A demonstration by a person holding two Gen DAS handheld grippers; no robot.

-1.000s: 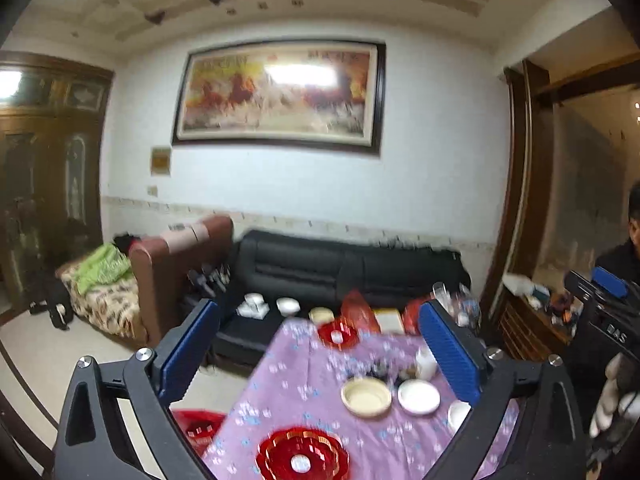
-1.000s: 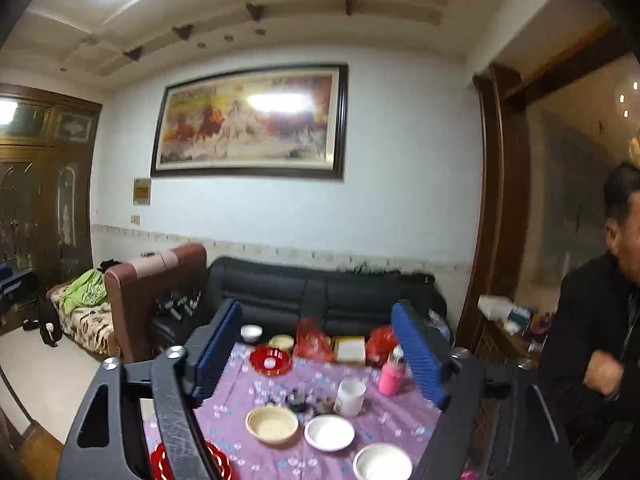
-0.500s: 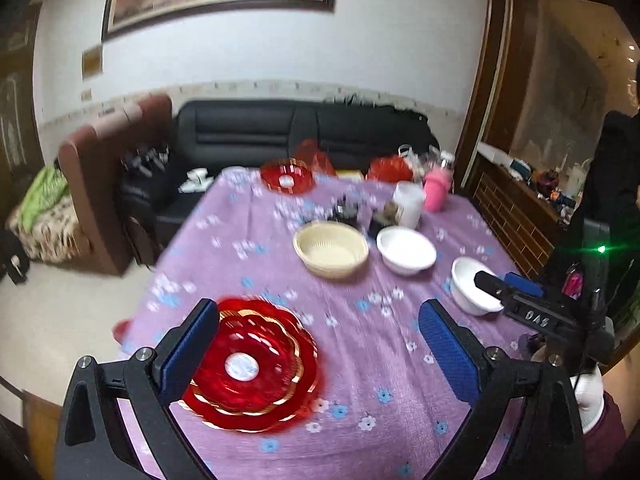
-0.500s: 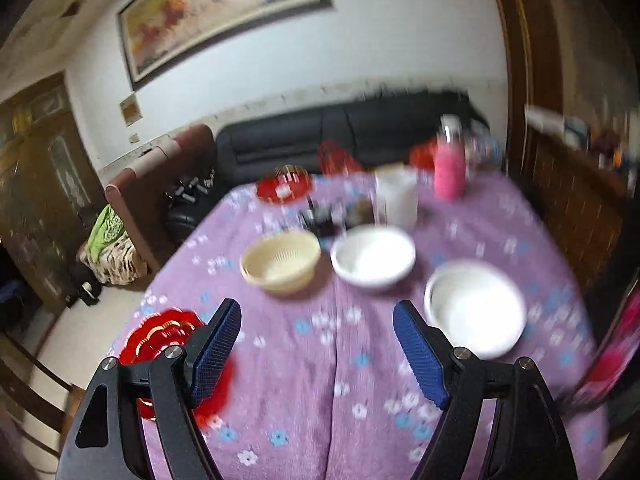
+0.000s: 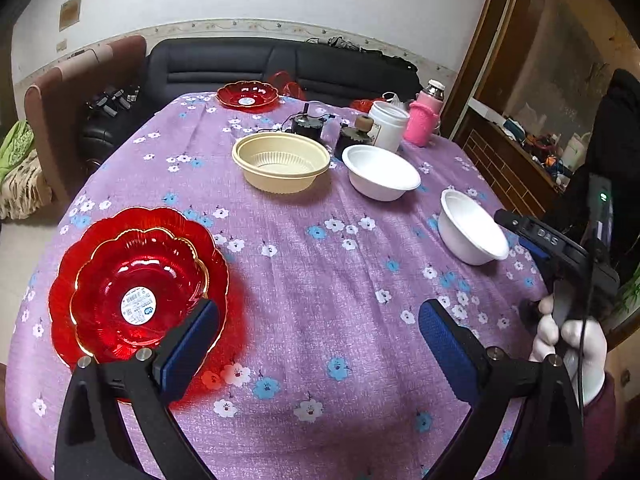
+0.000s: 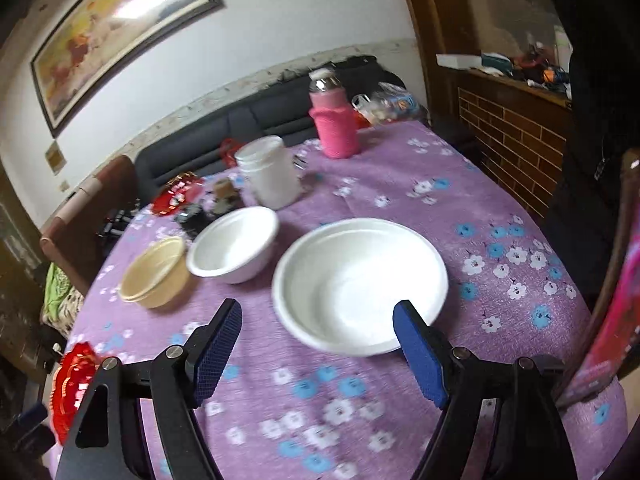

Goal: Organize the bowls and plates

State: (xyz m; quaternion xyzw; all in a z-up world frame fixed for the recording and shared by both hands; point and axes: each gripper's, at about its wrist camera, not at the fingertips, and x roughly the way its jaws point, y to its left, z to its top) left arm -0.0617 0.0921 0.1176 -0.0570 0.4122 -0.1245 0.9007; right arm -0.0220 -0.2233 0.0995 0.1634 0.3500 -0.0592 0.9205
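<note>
On the purple flowered tablecloth [image 5: 320, 288] stand two stacked red scalloped plates [image 5: 138, 284] at the near left, a third red plate [image 5: 247, 96] at the far side, a cream bowl [image 5: 281, 161] and two white bowls [image 5: 382, 172] [image 5: 468, 226]. My left gripper [image 5: 318, 336] is open and empty above the near table, its left finger over the red stack's edge. My right gripper [image 6: 318, 346] is open and empty, just short of the near white bowl [image 6: 358, 284]. The other white bowl [image 6: 233, 244] and cream bowl [image 6: 156, 274] lie beyond.
A white jar [image 6: 270, 172], a pink-sleeved bottle [image 6: 334, 118] and small dark items [image 5: 306, 124] stand at the table's far side. A black sofa [image 5: 280, 64] is behind. A brick-faced counter [image 6: 516, 128] runs on the right.
Both grippers have tilted down from facing the wall and come in over the table. The right one has closed in on the near white bowl. Both stay open.
</note>
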